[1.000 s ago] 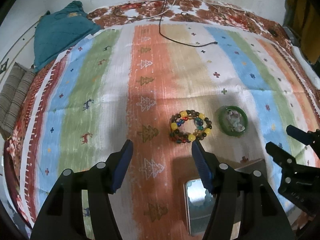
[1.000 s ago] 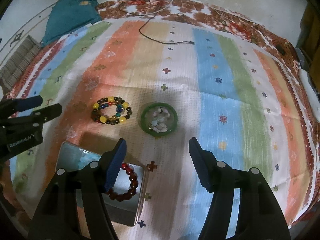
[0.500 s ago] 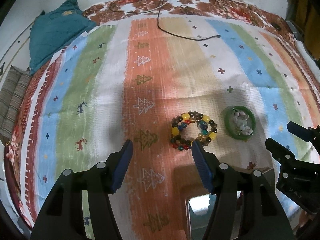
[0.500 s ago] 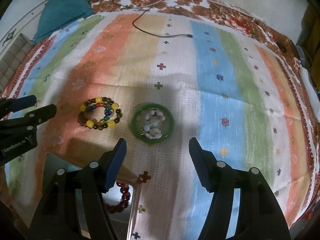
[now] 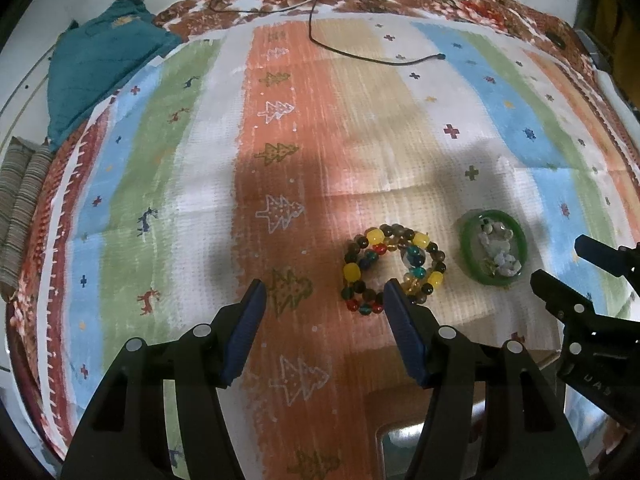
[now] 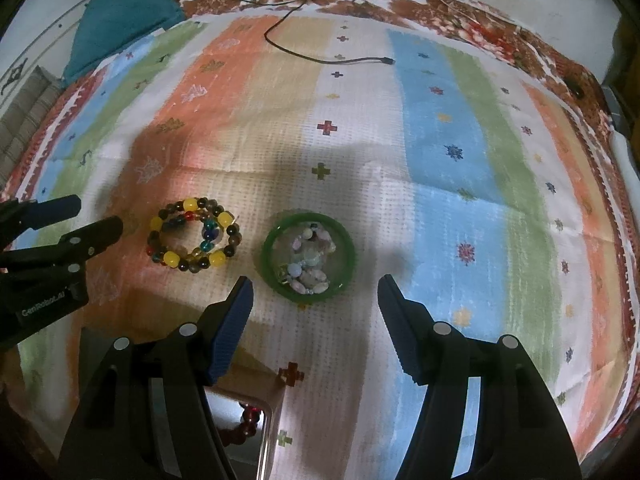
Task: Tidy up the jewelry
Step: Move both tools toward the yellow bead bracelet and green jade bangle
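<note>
I hold the left gripper (image 5: 322, 292) and right gripper (image 6: 314, 286) with jaws apart and empty above the striped cloth (image 6: 440, 152), where the beaded bracelets (image 6: 195, 235) lie just beside the green bangle (image 6: 308, 256).

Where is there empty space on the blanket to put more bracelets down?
Free: the blue and green stripes right of the green bangle, and the wide stretch between the jewelry and the black cable. Crowded: around the multicoloured beaded bracelet, bangle and metal box.

Two wrist views, steeply downward, shared bracelets (image 5: 391, 269) (side-by-side vantage)
</note>
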Tool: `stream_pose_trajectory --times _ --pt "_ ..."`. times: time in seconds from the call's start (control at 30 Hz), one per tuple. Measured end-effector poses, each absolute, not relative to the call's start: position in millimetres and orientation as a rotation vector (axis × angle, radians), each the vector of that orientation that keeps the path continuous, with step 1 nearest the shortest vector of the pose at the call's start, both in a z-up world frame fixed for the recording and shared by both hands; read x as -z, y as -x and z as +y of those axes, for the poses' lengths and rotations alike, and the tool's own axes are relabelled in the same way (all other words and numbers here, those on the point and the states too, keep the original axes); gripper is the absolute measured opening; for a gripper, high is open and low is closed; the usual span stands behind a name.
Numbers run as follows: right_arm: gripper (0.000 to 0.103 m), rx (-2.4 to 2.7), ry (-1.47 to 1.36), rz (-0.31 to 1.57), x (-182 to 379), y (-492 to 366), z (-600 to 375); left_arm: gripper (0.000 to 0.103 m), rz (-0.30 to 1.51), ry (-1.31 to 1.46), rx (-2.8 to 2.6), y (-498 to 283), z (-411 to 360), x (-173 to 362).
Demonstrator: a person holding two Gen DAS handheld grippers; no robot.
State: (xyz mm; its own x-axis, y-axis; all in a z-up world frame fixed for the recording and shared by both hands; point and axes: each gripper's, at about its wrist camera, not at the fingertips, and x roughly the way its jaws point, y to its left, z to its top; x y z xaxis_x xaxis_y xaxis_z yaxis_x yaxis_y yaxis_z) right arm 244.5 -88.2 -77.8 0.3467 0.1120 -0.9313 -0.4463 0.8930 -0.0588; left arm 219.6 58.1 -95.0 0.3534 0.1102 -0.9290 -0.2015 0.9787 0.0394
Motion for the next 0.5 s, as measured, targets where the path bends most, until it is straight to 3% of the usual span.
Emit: stream_pose_trajectory --times 0.5 --pt "0.059 -0.373 0.287 1.245 103 -268 -82 0.061 1.246 0.084 -0.173 -238 58 116"
